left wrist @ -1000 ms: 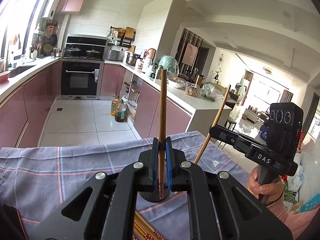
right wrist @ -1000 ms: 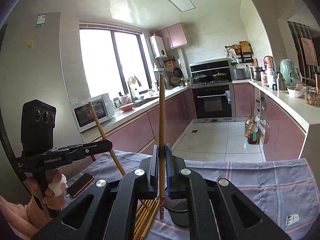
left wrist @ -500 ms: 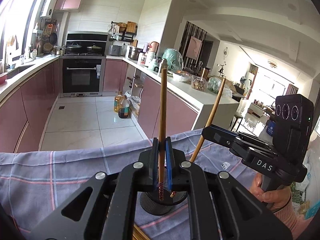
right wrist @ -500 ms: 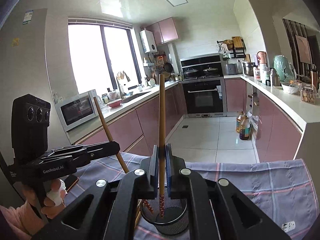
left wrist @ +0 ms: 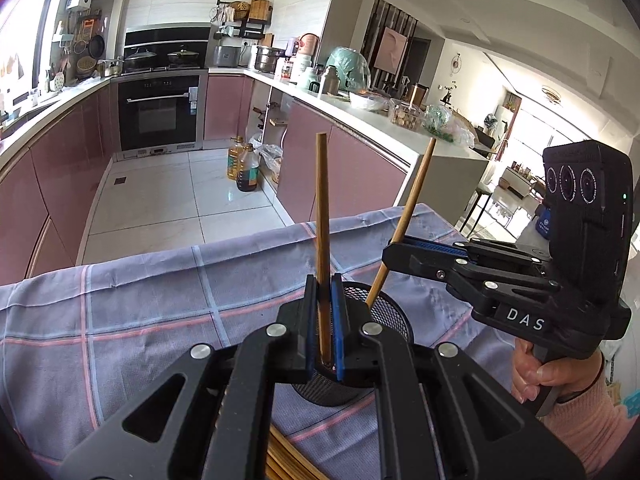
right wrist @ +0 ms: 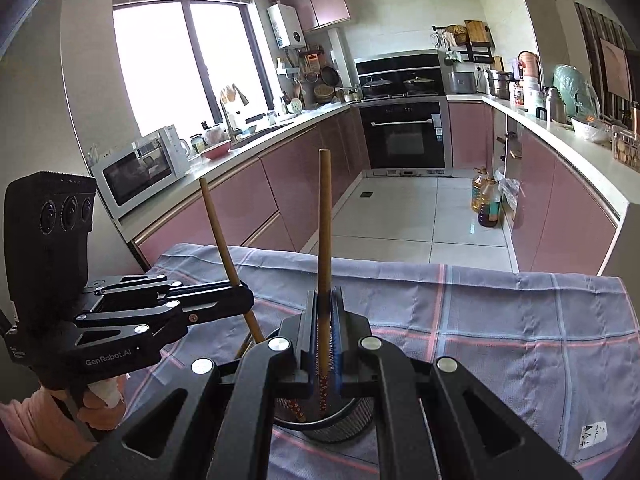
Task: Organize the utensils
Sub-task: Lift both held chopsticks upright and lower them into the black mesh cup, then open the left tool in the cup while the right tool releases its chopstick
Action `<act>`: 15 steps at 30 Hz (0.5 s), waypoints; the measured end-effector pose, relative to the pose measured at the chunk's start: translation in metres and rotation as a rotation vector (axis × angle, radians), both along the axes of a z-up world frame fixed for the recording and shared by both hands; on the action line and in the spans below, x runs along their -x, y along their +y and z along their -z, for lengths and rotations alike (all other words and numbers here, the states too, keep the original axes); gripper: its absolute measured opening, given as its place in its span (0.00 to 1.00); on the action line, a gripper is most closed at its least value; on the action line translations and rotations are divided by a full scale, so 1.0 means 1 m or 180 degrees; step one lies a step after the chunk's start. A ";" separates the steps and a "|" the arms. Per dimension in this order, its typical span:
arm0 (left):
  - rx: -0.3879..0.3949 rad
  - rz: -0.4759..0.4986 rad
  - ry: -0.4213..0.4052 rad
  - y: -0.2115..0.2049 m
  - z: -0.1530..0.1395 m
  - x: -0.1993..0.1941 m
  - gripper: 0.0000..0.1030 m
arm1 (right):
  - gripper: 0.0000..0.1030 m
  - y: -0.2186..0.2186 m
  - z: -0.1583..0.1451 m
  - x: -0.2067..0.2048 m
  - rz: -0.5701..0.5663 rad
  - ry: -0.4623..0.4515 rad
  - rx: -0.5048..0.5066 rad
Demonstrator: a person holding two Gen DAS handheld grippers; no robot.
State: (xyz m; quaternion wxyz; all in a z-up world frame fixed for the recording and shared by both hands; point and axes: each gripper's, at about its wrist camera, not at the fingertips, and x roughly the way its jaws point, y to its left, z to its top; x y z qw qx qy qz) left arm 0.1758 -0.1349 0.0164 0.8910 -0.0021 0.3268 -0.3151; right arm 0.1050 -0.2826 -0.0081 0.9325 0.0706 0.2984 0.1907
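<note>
1. The checked cloth (right wrist: 500, 320) covers the surface; its far edge drops to the kitchen floor, and wide free room lies to the right.
2. The mesh holder (left wrist: 392, 312) now sits directly under both grippers; before, they were higher.
3. The left gripper (left wrist: 325, 320) and the right gripper (right wrist: 325, 332) each have their fingers closed on one upright chopstick (left wrist: 322, 220), the tips already inside the holder; release seems next.

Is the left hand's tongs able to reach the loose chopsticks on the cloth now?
Probably not yet. The left tongs are shut on a chopstick over the mesh holder. The loose chopsticks lie under the tongs' body, behind the tips.
</note>
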 end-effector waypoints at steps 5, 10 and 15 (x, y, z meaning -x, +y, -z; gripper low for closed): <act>-0.0030 -0.0023 0.0004 -0.002 0.002 -0.007 0.08 | 0.05 0.003 0.001 -0.012 0.0016 0.0042 0.0008; -0.0030 -0.0056 0.0033 -0.005 0.004 -0.015 0.08 | 0.06 0.011 0.001 -0.023 0.0033 0.0073 0.0048; -0.0037 -0.0107 -0.0009 -0.004 0.004 -0.014 0.20 | 0.08 0.016 0.007 -0.031 0.0077 0.0102 0.0064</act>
